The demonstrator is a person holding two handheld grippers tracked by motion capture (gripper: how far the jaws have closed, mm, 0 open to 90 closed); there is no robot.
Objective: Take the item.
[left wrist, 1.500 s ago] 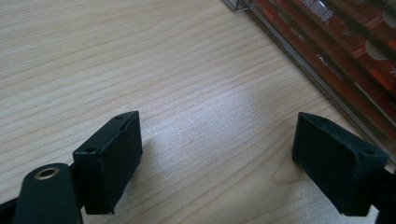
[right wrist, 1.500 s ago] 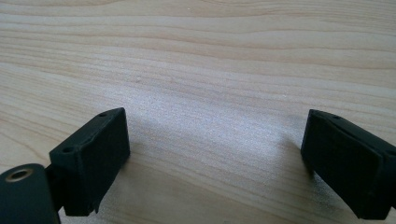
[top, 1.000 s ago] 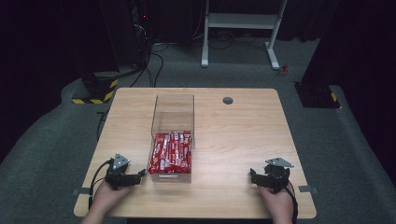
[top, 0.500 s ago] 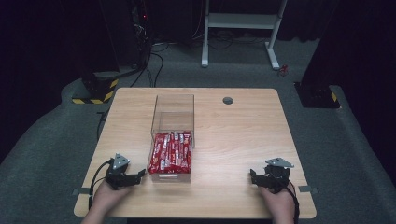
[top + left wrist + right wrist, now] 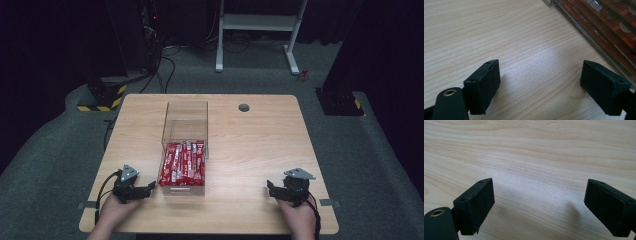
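Nothing has been moved over the last second: the left gripper [image 5: 145,188] and right gripper [image 5: 274,190] are kept spread, empty, on the table [image 5: 260,145], the clear box [image 5: 185,120] of red packets [image 5: 184,161] untouched between them

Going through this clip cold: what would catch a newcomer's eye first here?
The clear plastic box in the middle of the wooden table stands out first, its near half packed with bright red packets. Next come the two black claws at the near edge: the left claw sits close beside the box's near left corner, the right claw rests apart on bare wood. Both are open and empty.
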